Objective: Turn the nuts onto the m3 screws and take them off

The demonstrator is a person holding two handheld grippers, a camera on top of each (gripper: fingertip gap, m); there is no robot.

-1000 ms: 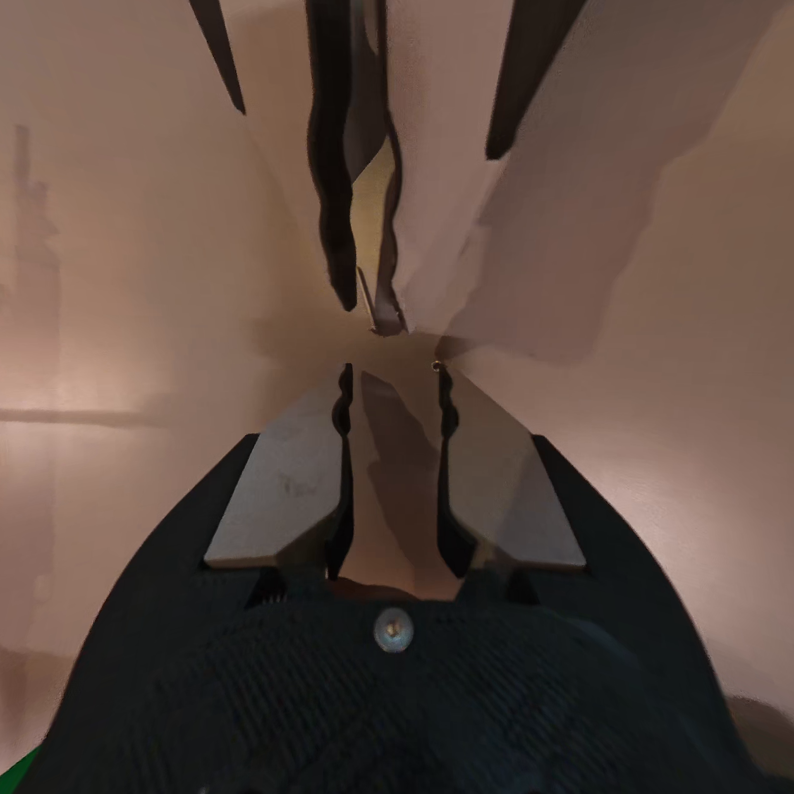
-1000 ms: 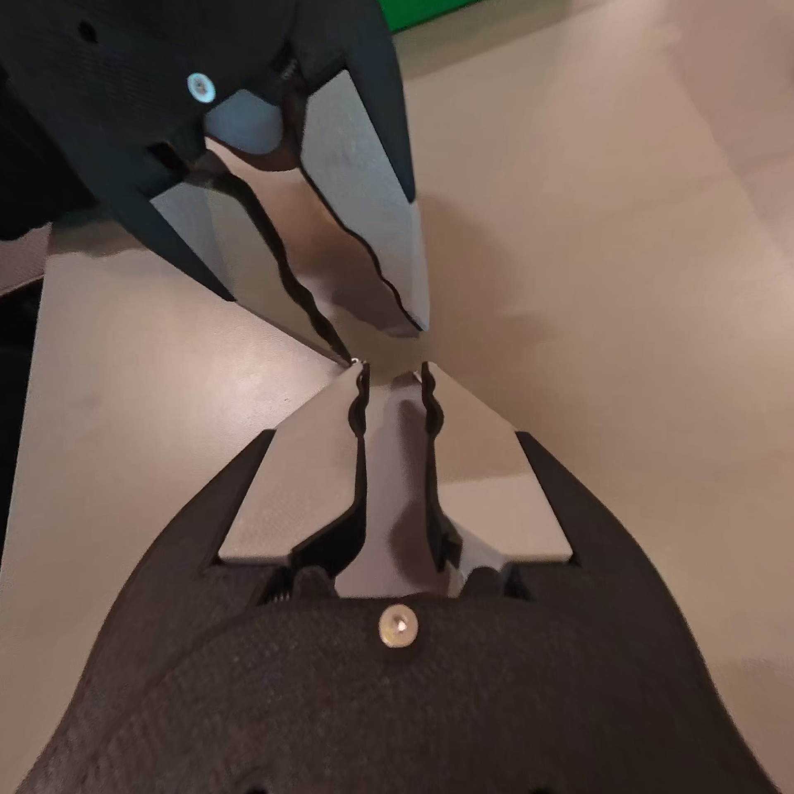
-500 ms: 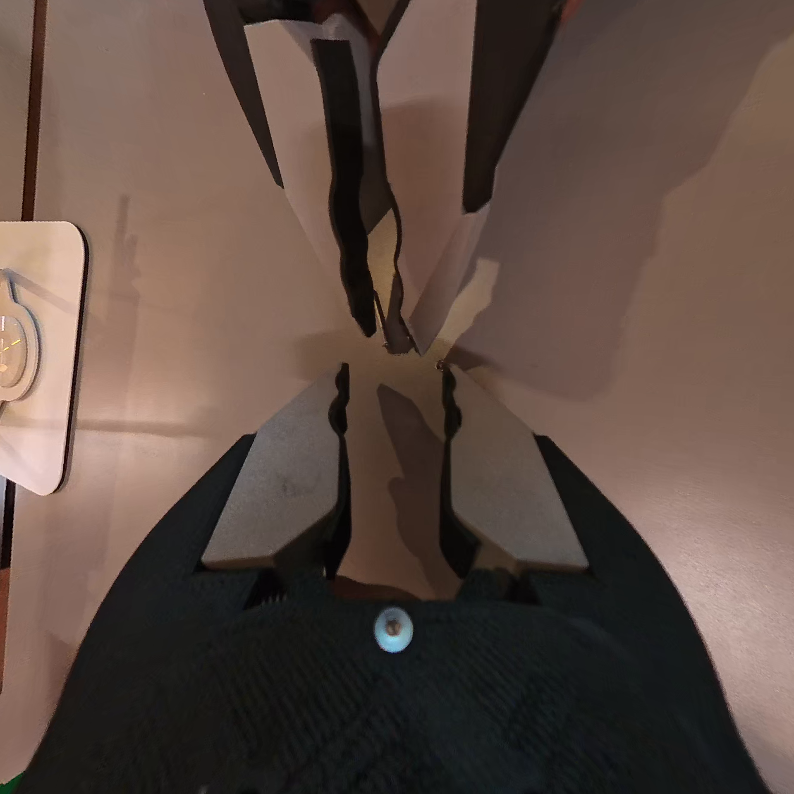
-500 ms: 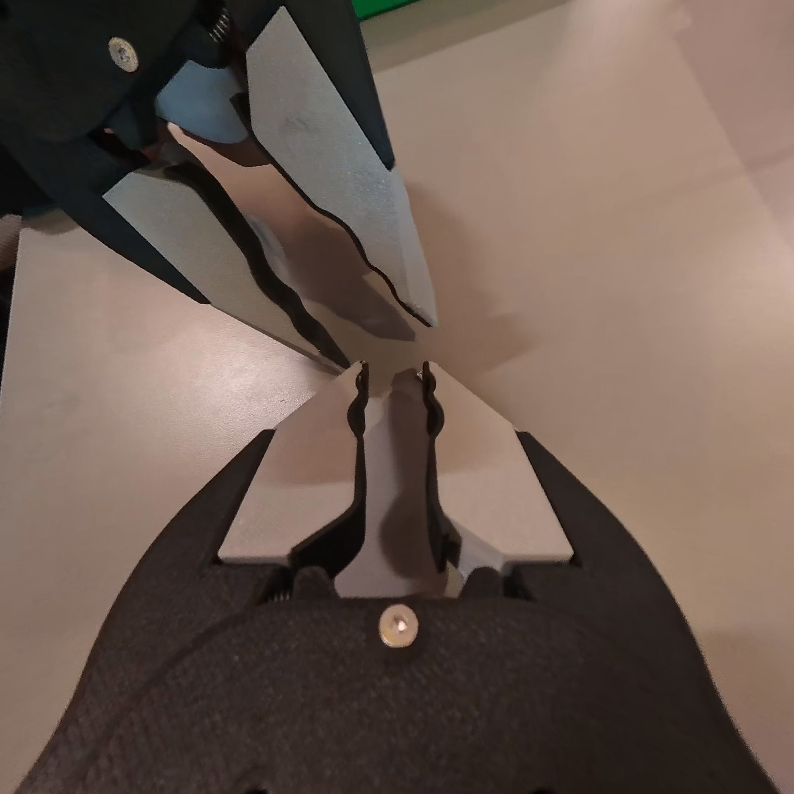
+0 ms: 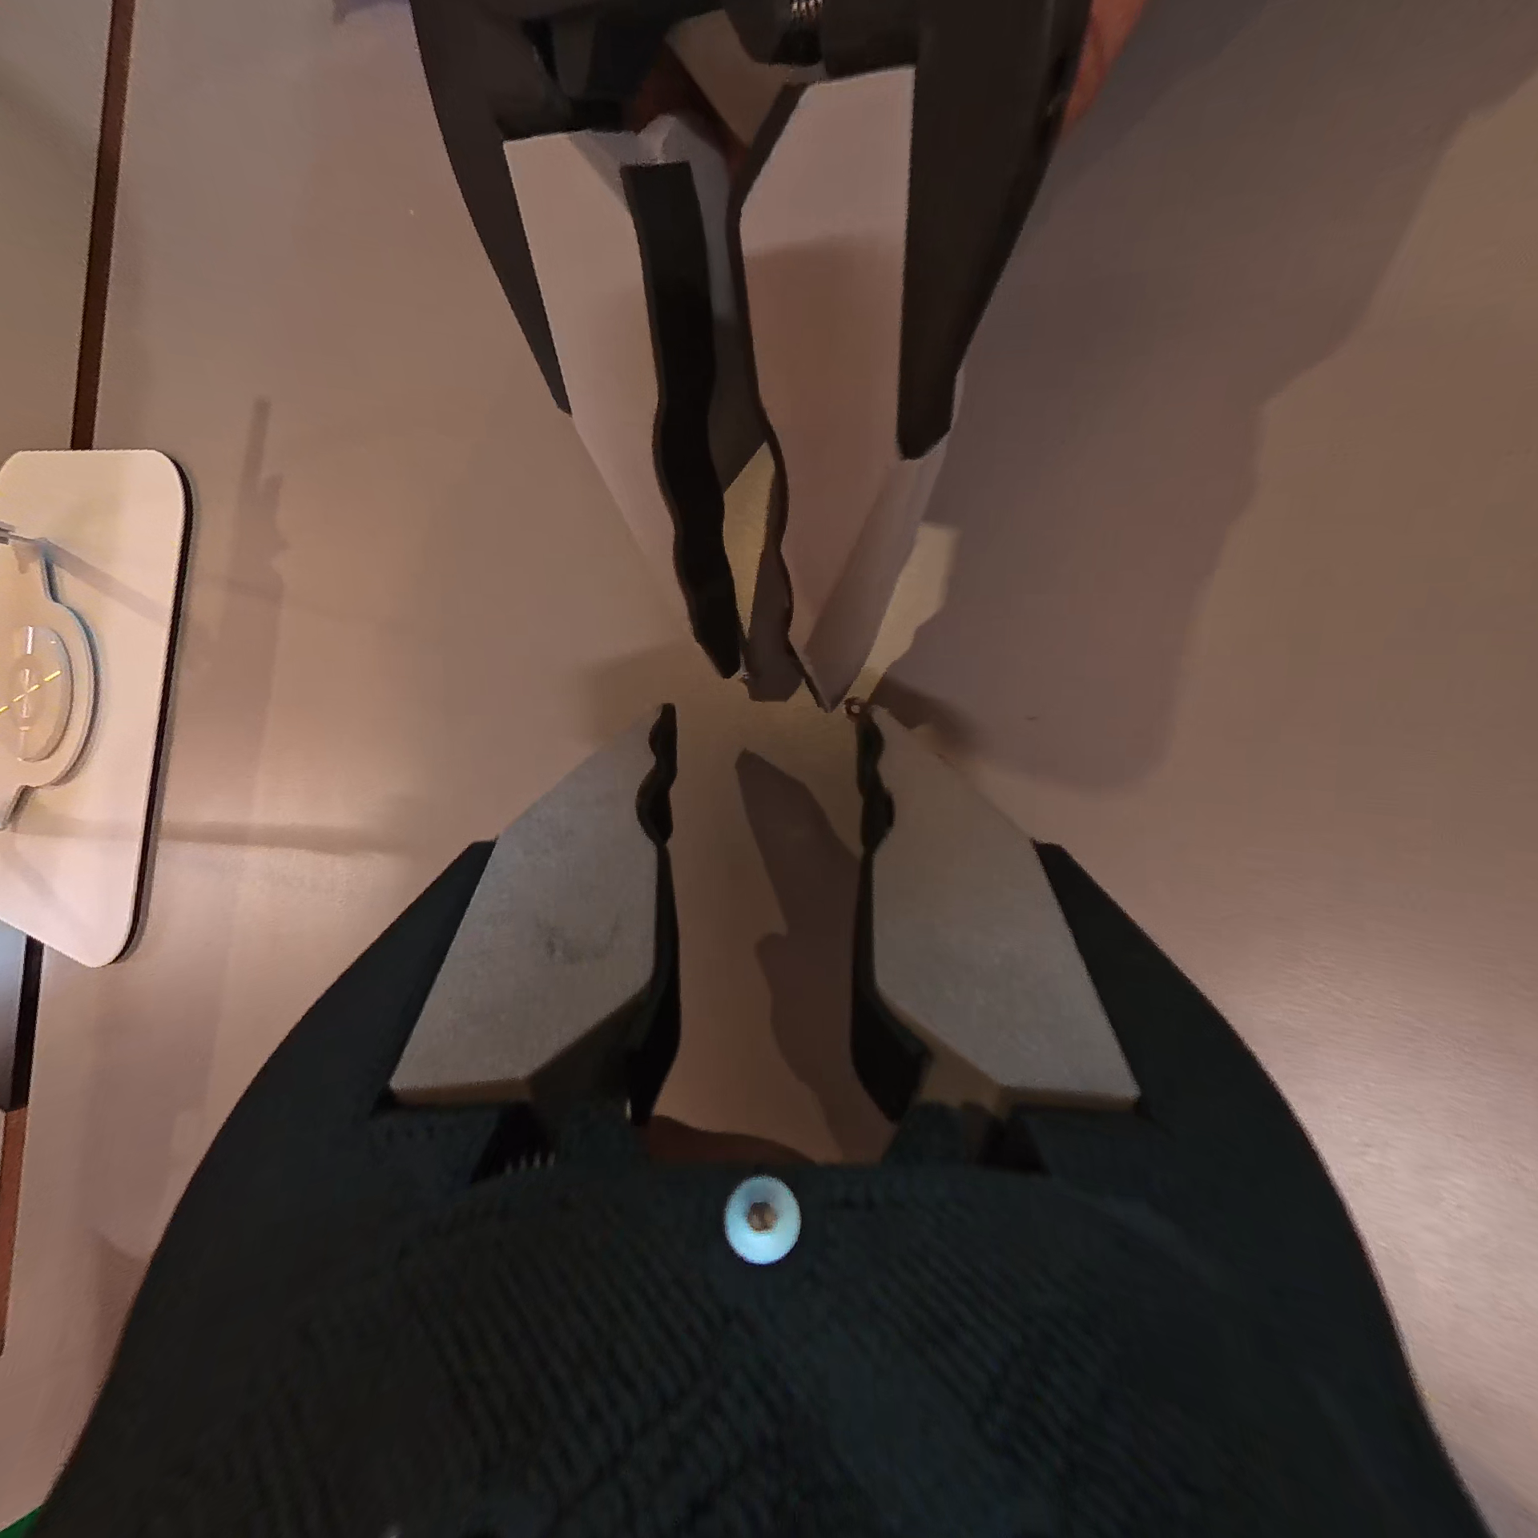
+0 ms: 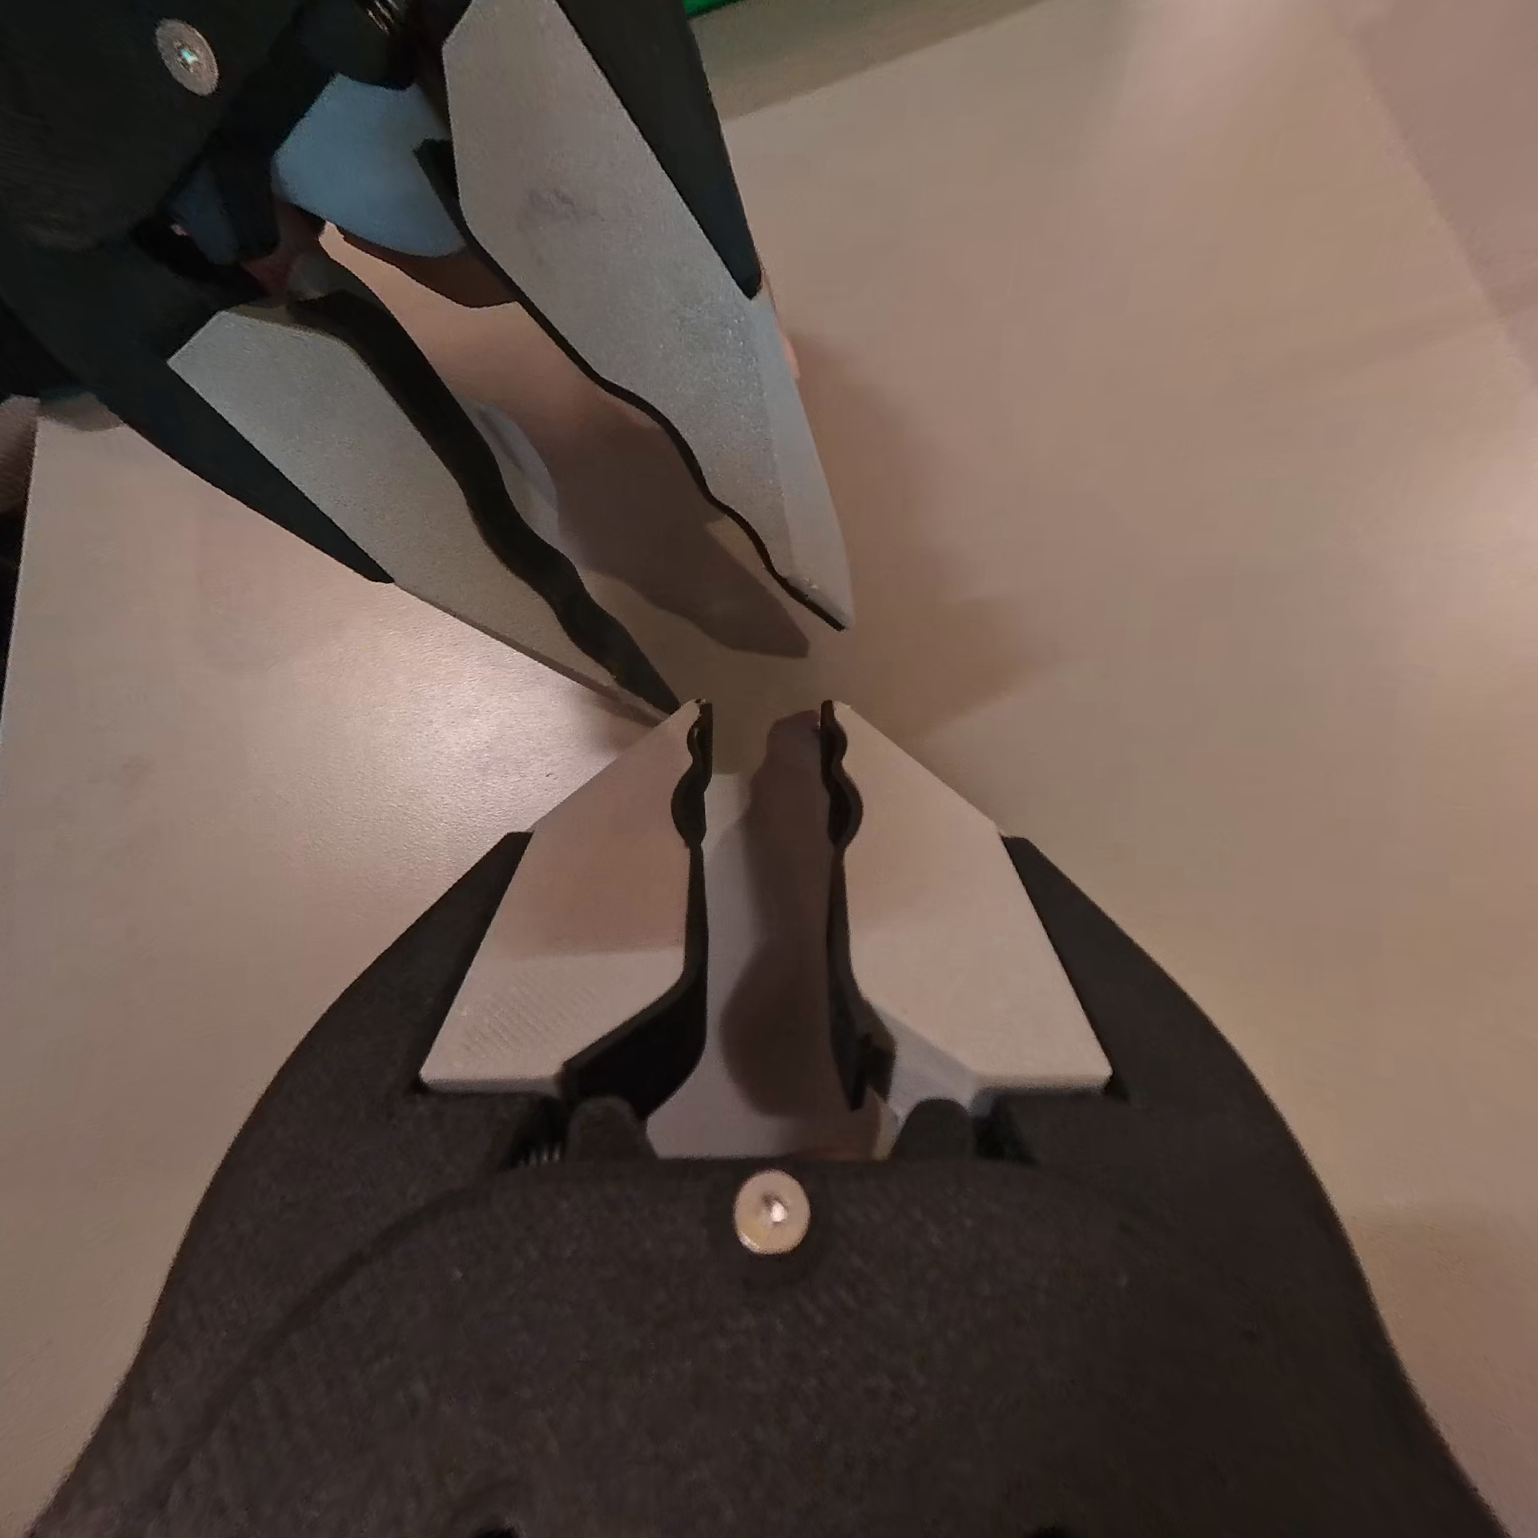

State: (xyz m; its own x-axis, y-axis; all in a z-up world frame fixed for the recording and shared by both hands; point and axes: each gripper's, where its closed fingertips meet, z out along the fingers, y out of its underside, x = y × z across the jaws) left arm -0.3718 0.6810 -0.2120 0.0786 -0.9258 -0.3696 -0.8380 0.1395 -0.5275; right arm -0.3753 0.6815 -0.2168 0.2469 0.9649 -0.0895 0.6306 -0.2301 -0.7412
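Both grippers meet tip to tip low over a beige table. My left gripper is open with a wide gap between its fingers. A tiny metal nut sits at the tip of its right finger, not clamped. My right gripper is open with a narrower gap and nothing clearly held. It comes down from the top of the left wrist view. The left gripper reaches in from the upper left of the right wrist view, one tip touching my right gripper's left fingertip. No screw is clearly visible.
A white rounded card with a clear, blue-rimmed round piece on it lies at the table's left edge. A dark strip runs along that edge. A green object shows at the far top of the right wrist view. Left and right tips are no more than a few centimetres apart. The white rounded card is about 30 cm from both grippers' fingertips.
The left wrist view has swung so the white card now shows at the left. More of each opposing gripper's body is in view. The fingertips stay together, the nut still at the left gripper's right tip.
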